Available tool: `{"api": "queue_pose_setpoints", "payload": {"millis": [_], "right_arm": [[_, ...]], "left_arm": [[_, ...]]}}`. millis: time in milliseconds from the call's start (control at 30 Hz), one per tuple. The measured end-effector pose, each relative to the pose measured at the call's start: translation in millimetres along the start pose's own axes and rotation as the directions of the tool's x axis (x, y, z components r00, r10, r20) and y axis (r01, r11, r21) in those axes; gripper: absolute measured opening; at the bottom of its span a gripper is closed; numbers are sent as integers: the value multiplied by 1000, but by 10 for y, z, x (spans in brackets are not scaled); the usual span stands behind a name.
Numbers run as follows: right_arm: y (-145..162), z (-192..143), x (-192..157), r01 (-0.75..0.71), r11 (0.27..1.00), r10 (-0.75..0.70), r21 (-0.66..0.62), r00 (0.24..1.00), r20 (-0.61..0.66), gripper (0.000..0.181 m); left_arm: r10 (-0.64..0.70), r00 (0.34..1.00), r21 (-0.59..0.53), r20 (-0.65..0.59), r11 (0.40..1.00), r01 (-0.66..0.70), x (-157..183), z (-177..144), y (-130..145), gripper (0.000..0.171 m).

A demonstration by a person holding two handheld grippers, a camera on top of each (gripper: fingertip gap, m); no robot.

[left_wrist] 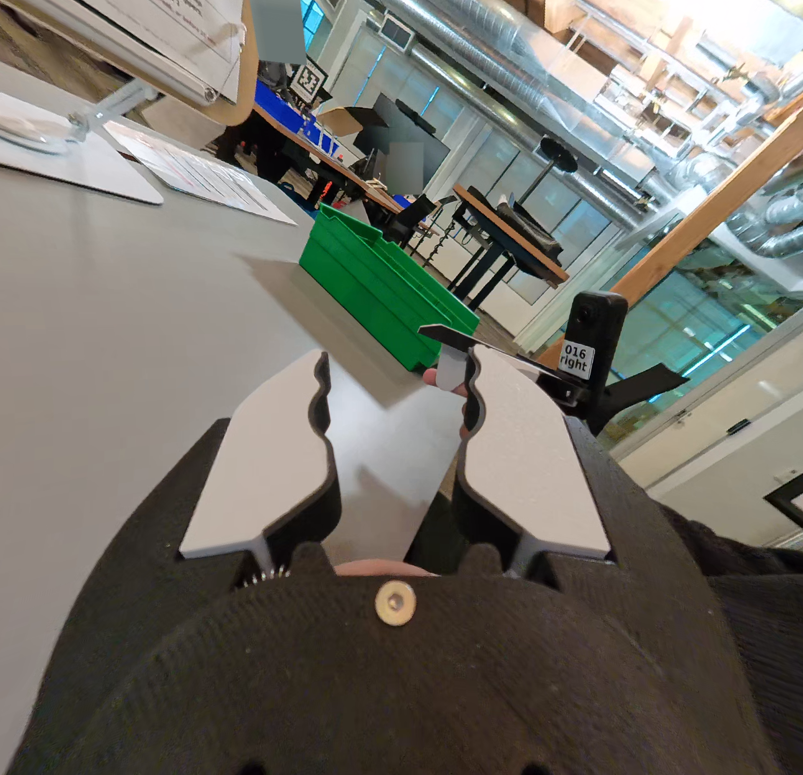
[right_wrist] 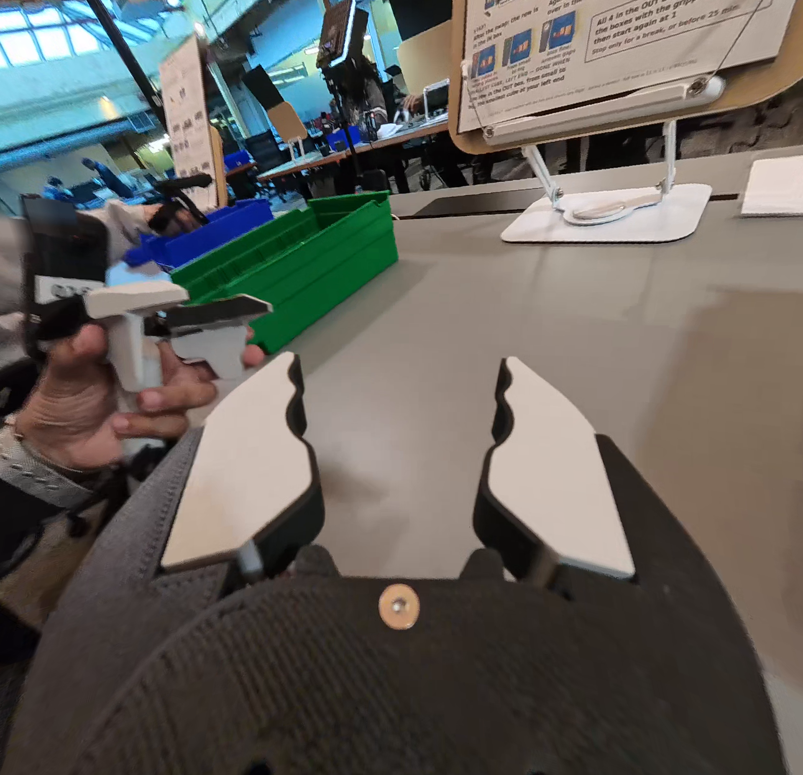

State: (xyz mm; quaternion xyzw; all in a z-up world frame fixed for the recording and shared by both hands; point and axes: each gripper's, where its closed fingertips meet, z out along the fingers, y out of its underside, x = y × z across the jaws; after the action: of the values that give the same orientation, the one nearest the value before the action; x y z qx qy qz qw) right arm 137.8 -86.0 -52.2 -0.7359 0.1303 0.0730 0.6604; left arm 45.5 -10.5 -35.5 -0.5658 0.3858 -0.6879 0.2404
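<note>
Left gripper point(left_wrist: 397, 374): jaws spread, nothing between them — held over the grey table point(left_wrist: 130, 341), tilted.
Right gripper point(right_wrist: 397, 378): jaws spread wide, empty — above the table's bare middle.
Green bin point(right_wrist: 304, 267): on the table ahead of both grippers, nearest thing to each, touching neither. What is inside it cannot be told.
Blue bin point(right_wrist: 208, 237): just behind the green bin, left side of the right wrist view.
Hand point(right_wrist: 100, 406): grips the left gripper's handle, at the left edge of that view.
Sign stand point(right_wrist: 608, 215): white base on the table, far right; holds a printed sheet.
</note>
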Motion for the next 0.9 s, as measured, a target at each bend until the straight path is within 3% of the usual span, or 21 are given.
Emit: {"api": "queue_pose_setpoints", "payload": {"millis": [100,233,400,500,700,900], "right_arm": [[-56,89,142,-14,999,11,34,997,75,69],[-98,90,336,-141,989,135,39,982,134,77],[-337,48,393,-1,989,-13,148,996,89,74],[-363,67,223,5,988,-32,154,984,173,75],[-217,205,457,157,987,-157,28,987,18,79],[-235,177,359,228,973,-229,34,973,22,78]], "left_arm": [[51,999,-51,0,997,-51,-90,21,-5,60],[134,991,-85,23,988,-131,-170,66,1,61],[286,954,-154,86,950,-271,-256,78,101,61],[358,929,-172,98,925,-339,-250,82,118,64],[361,916,-73,175,932,-354,-297,42,-115,66],[309,901,95,306,932,-351,-456,-333,-633,66]]}}
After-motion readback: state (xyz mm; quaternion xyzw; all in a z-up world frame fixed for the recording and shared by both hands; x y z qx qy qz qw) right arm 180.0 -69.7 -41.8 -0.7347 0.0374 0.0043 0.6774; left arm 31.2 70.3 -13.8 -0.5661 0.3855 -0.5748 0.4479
